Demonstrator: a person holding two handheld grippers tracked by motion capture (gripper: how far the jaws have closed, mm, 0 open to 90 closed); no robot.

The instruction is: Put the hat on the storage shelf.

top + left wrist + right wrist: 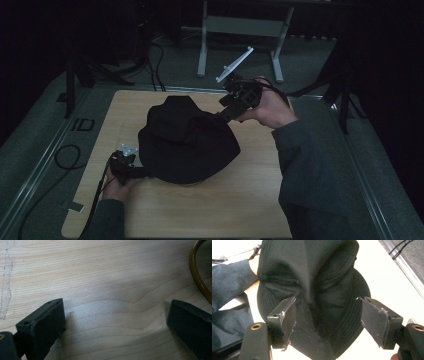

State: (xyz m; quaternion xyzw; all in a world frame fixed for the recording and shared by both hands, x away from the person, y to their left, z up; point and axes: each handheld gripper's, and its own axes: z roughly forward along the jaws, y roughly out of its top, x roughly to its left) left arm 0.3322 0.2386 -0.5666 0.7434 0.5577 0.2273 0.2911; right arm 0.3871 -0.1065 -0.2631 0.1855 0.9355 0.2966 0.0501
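Observation:
A black fabric hat (187,142) lies crumpled on the wooden table (225,210). My right gripper (223,114) reaches the hat's far right edge from the upper right. In the right gripper view the hat (317,277) rises in a fold between the two pads, and my right gripper (327,322) stands open without pressing the fabric. My left gripper (141,172) lies low on the table at the hat's near left edge. In the left gripper view my left gripper (116,322) is open over bare wood (100,270), with nothing between the pads.
A brown curved rim (197,277) shows at the top right of the left gripper view. Behind the table stand a white frame (240,25) and a slanted white bar (235,64). Cables (67,155) lie on the floor at the left. A blue sleeve (229,277) lies beyond the hat.

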